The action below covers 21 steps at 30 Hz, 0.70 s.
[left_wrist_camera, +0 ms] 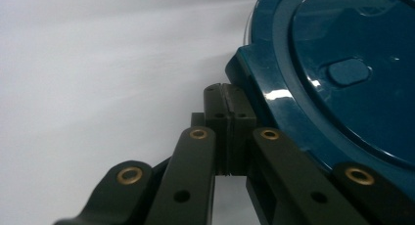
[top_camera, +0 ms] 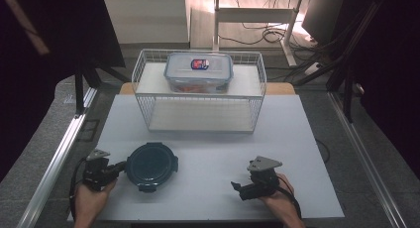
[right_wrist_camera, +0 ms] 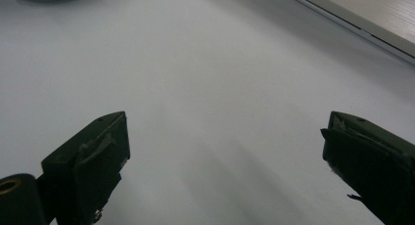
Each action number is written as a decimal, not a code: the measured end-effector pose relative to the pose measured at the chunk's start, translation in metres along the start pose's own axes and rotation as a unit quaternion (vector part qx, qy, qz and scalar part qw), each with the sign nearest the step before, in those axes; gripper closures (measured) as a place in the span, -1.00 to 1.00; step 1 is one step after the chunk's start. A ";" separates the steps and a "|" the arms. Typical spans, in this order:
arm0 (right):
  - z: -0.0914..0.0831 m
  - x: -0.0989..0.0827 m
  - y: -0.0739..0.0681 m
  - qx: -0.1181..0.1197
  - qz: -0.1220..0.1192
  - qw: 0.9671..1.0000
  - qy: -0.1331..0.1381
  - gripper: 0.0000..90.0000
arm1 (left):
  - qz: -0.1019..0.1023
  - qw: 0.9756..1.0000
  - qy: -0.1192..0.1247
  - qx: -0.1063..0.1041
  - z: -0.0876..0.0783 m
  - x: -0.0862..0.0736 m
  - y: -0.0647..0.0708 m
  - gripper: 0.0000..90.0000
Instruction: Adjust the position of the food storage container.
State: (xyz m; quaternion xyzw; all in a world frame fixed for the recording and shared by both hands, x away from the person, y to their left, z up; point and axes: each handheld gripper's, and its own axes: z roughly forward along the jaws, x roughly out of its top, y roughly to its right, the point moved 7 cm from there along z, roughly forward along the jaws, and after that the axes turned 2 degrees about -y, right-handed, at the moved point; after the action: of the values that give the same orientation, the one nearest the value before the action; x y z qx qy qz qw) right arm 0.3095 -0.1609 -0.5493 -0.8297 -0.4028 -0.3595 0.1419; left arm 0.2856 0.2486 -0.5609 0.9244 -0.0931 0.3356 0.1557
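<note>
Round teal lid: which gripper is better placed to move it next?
Probably left. The left gripper sits shut right at the rim of the round teal lid, beside one of its latch tabs. The right gripper is open over bare white table, well apart from the lid.

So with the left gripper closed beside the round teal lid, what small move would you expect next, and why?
Probably the left gripper opens and shifts onto the teal lid's side tab. Its jaws are pressed together with nothing visible between them, just beside that tab, so it holds nothing yet. The right gripper rests open over bare table.
</note>
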 end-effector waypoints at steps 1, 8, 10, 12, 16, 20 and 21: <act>0.000 0.000 0.000 0.000 0.000 1.000 0.000 -0.92 | 0.004 1.000 -0.001 -0.006 0.001 0.001 0.004 1.00; -0.001 0.000 0.001 -0.001 0.001 1.000 0.001 -0.92 | 0.025 0.999 -0.007 -0.047 0.010 0.003 0.035 1.00; -0.001 0.000 0.001 -0.002 0.000 1.000 0.003 -0.92 | 0.031 0.998 -0.006 -0.059 0.012 0.005 0.044 1.00; -0.001 0.000 0.001 -0.003 0.000 1.000 0.002 -0.92 | 0.041 0.997 -0.008 -0.068 0.014 0.007 0.053 1.00; -0.002 0.000 0.001 -0.004 0.000 1.000 0.003 -0.92 | 0.053 0.995 -0.008 -0.081 0.021 0.011 0.068 1.00; -0.002 0.000 0.002 -0.005 0.001 1.000 0.003 -0.92 | 0.061 0.994 -0.010 -0.092 0.026 0.013 0.081 1.00; -0.002 0.000 0.002 -0.005 0.003 1.000 0.004 -0.92 | 0.063 0.993 -0.011 -0.096 0.028 0.013 0.084 1.00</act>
State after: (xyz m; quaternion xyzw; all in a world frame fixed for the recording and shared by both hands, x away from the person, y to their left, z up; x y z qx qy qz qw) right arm 0.3106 -0.1632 -0.5479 -0.8302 -0.3979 -0.3644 0.1403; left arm 0.2888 0.1591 -0.5531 0.9011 -0.1846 0.3243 0.2210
